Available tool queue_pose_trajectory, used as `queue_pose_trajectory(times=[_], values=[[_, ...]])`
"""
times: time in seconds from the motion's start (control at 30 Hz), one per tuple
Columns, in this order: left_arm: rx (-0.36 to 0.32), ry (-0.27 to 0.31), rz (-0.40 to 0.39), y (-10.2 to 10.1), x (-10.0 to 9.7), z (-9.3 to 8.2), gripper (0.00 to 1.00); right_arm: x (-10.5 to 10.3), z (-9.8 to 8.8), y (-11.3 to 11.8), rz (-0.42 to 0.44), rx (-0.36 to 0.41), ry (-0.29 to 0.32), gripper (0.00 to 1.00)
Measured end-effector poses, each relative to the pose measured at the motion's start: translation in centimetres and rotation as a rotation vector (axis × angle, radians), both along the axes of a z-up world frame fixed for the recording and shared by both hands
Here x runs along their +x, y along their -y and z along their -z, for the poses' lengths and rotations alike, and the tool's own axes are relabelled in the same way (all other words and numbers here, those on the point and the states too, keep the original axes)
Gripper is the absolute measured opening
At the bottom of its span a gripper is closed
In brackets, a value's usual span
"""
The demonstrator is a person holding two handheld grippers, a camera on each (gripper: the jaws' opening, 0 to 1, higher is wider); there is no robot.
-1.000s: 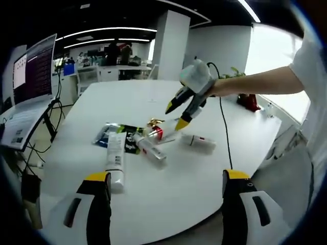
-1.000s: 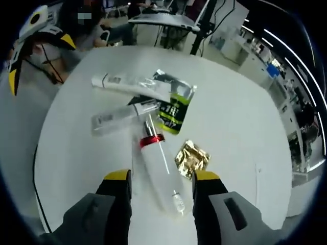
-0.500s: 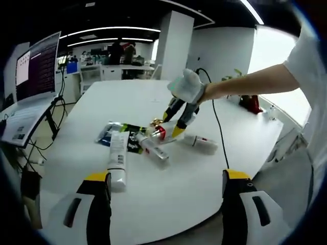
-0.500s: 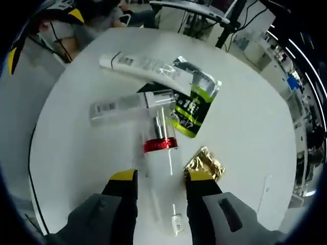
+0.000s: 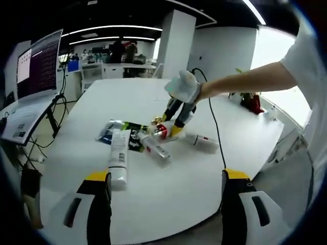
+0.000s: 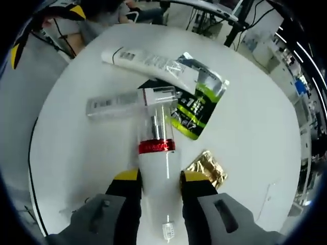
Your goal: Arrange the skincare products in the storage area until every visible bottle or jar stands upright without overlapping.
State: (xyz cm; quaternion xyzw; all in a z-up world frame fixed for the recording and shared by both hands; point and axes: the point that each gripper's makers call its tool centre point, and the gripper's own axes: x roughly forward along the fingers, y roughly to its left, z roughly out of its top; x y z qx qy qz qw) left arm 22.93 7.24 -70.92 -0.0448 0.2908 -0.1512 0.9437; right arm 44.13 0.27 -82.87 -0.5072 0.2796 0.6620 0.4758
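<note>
With the right gripper (image 6: 158,179) closed around the red-banded white bottle (image 6: 156,163) lying on the desk (image 6: 76,148), lift slowly and rotate it upright; the left gripper (image 5: 163,178) hangs open, empty.

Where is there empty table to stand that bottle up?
Bare table lies between the left gripper and the pile. It is crowded where the red-banded bottle, in the right gripper, touches the clear tube and green pouch.
</note>
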Motion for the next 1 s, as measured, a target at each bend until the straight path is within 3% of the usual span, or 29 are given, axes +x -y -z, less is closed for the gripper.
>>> queue_pose_trajectory(times=[0.5,0.6,0.77,1.0], values=[[0.008,-0.005,0.002,-0.2,0.0,0.2,0.82,0.1,0.3,-0.2,0.000,0.018,0.005,0.29],[0.009,-0.003,0.004,-0.3,0.0,0.2,0.82,0.1,0.0,-0.2,-0.010,0.049,0.023,0.28],[0.012,-0.001,0.004,-0.4,0.0,0.3,0.82,0.6,-0.4,-0.2,0.046,0.108,0.042,0.27],[0.016,0.001,0.006,-0.5,0.0,0.4,0.82,0.5,-2.2,0.0,0.114,0.193,0.015,0.27]])
